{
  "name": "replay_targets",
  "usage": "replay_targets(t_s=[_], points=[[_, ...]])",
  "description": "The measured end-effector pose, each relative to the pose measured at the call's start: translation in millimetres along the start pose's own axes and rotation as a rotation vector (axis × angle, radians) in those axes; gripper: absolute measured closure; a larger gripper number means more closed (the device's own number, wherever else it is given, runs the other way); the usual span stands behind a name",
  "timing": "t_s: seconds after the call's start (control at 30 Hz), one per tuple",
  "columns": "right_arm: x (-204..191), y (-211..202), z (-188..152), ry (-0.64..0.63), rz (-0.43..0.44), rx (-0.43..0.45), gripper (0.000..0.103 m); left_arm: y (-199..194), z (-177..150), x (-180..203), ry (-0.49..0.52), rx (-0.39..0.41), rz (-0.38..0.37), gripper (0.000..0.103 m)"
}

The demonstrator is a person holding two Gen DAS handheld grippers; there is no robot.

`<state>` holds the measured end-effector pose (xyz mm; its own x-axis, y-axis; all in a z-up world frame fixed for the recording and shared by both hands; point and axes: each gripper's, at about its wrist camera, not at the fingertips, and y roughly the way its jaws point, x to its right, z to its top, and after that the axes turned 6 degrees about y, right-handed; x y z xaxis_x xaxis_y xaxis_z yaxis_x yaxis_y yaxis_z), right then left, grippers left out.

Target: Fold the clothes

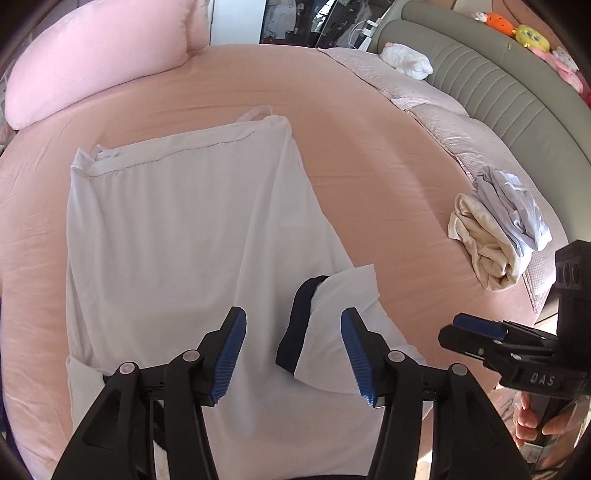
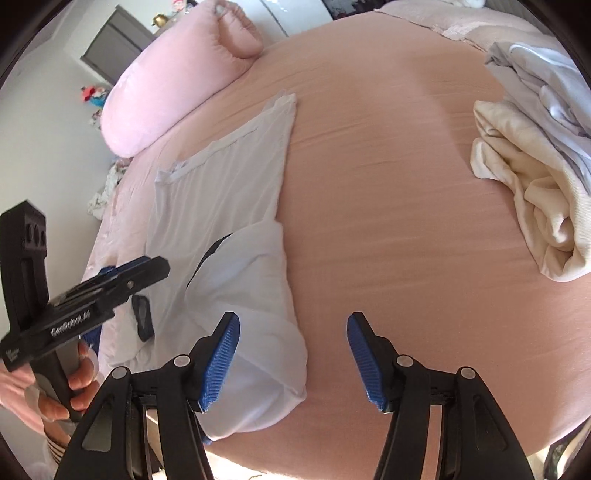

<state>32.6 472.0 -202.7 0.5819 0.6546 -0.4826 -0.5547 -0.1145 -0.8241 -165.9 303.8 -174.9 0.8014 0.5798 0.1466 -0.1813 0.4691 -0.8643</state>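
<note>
A white garment (image 1: pixel 184 229) lies flat on the pink bed sheet (image 1: pixel 369 166), folded lengthwise, with its hem and a loop at the far end. A sleeve with a navy cuff (image 1: pixel 295 325) is folded over its near right part. My left gripper (image 1: pixel 293 312) hovers open just above that sleeve, and its pads touch nothing. In the right wrist view the garment (image 2: pixel 221 184) lies at the left. My right gripper (image 2: pixel 293 315) stands open over the garment's right edge and bare sheet (image 2: pixel 388 221), holding nothing. Each gripper shows in the other's view, the right one (image 1: pixel 476 332) and the left one (image 2: pixel 122 273).
A pile of crumpled cream and pale blue clothes (image 1: pixel 498 229) (image 2: pixel 535 166) lies at the right. A big pink pillow (image 1: pixel 99 62) (image 2: pixel 177 85) lies at the far left. A quilt (image 1: pixel 443 122), a grey headboard (image 1: pixel 498 85) and plush toys (image 1: pixel 528 33) run along the far right.
</note>
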Motion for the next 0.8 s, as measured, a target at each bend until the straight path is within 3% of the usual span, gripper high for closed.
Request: replay_targets(t_s=[0.1, 0.3, 0.4, 0.53, 0.67, 0.8], points=[[5.6, 18.7, 25.5, 0.084, -0.029, -0.042, 0.043, 16.9, 9.3, 0.1, 0.001, -0.025, -0.021, 0.052], [-10.7, 43.8, 53.8, 0.071, 0.008, -0.053, 0.043, 42.0, 15.9, 3.8, 0.003, -0.075, -0.048, 0.052], [-6.1, 59.5, 60.0, 0.152, 0.095, -0.063, 0.044, 44.8, 13.6, 5.7, 0.007, -0.074, -0.059, 0.052], [1.4, 79.4, 68.5, 0.228, 0.208, -0.105, 0.053, 50.5, 11.4, 11.4, 0.042, -0.079, -0.049, 0.052], [0.7, 94.1, 67.7, 0.266, 0.265, -0.146, 0.056, 58.0, 10.5, 11.7, 0.051, -0.086, -0.048, 0.052], [2.7, 103.3, 61.0, 0.31, 0.321, -0.175, 0.056, 55.5, 9.5, 15.1, 0.053, -0.051, -0.098, 0.055]])
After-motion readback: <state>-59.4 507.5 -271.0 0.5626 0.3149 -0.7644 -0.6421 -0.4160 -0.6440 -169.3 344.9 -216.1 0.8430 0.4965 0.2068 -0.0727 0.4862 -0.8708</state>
